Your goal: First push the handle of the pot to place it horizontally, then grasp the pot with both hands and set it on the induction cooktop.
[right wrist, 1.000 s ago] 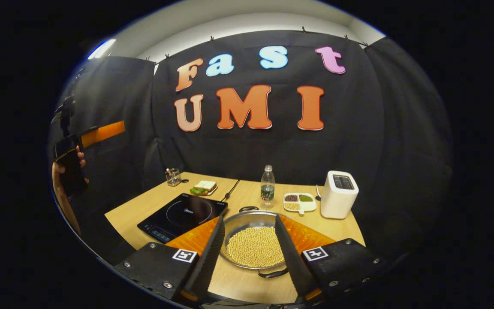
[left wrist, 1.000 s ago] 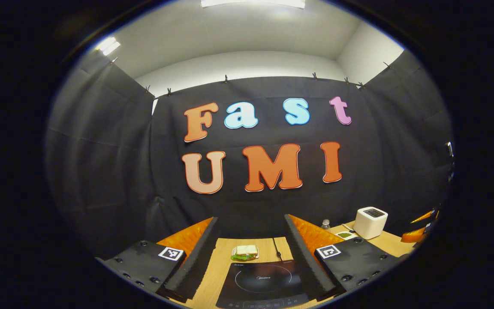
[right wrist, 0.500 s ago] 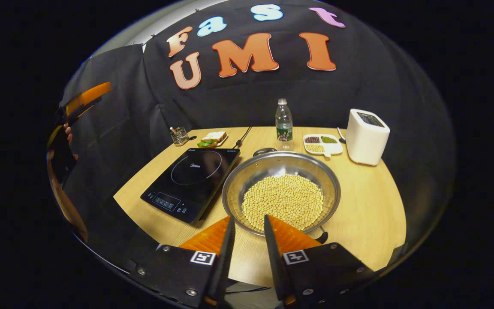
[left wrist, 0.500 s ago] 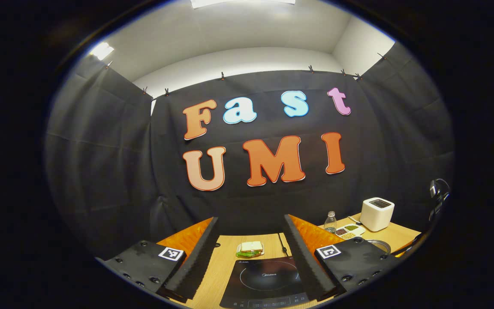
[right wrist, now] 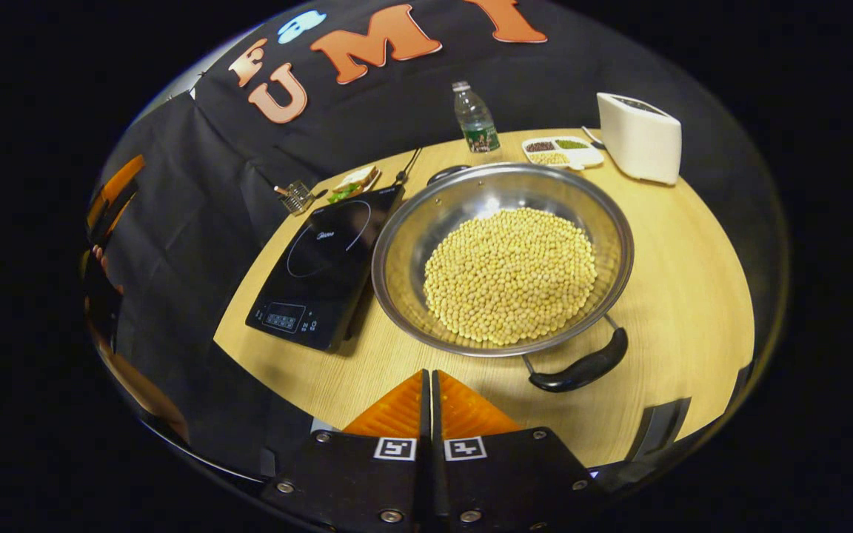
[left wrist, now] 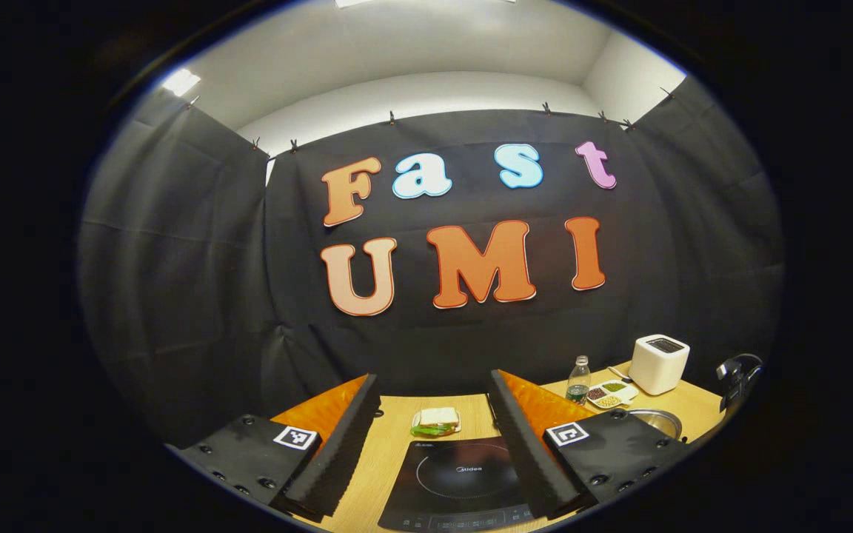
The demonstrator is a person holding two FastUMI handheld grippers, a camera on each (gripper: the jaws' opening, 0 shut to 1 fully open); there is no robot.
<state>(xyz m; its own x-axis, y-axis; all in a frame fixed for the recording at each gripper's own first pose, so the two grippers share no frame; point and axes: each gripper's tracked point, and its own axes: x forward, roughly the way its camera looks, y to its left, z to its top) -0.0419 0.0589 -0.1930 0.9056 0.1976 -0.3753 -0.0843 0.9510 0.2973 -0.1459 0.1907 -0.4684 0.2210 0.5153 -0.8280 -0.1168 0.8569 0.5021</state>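
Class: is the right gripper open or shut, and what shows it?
Shut. In the right gripper view, the right gripper has its fingers pressed together with nothing between them, short of the pot.

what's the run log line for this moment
right gripper shut, empty, near pot handle | left gripper open over cooktop | pot on table

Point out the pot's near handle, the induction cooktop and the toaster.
pot's near handle (right wrist: pixel 580 368): right gripper view, middle of the dark grip.
induction cooktop (right wrist: pixel 323 259): right gripper view, glass top inside the ring.
toaster (right wrist: pixel 637 141): right gripper view, front wall of the white body.
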